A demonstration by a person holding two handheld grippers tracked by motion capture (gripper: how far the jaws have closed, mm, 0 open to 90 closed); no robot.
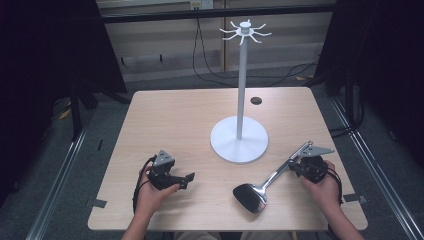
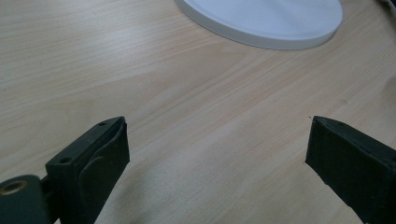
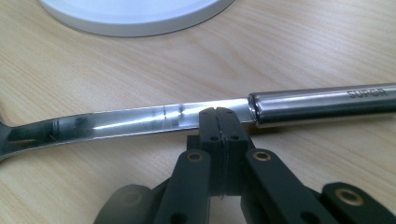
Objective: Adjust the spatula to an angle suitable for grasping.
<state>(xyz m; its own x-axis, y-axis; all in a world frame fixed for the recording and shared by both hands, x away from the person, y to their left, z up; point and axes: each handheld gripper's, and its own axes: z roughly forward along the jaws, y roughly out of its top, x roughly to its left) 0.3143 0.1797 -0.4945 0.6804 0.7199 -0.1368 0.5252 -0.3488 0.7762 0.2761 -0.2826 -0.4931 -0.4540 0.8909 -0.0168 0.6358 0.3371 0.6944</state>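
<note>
A shiny steel serving spoon point(image 1: 260, 190) lies on the wooden table point(image 1: 175, 120), head toward the front edge, handle pointing up right. In the right gripper view its flat shaft point(image 3: 130, 121) and round handle point(image 3: 322, 105) run across just past my jaw tips. My right gripper point(image 3: 217, 112) is shut, pads pressed together, tips against the shaft's near edge and nothing between them. In the high view it point(image 1: 294, 167) sits beside the handle. My left gripper point(image 1: 189, 179) rests at front left, open point(image 2: 217, 144) over bare wood.
A white stand point(image 1: 242, 75) with a round base point(image 1: 239, 140) and a ring of hooks on top point(image 1: 245, 31) rises mid-table. Its base edge point(image 2: 261, 23) point(image 3: 135, 14) shows beyond both grippers. A dark round hole point(image 1: 256, 100) marks the far side of the table.
</note>
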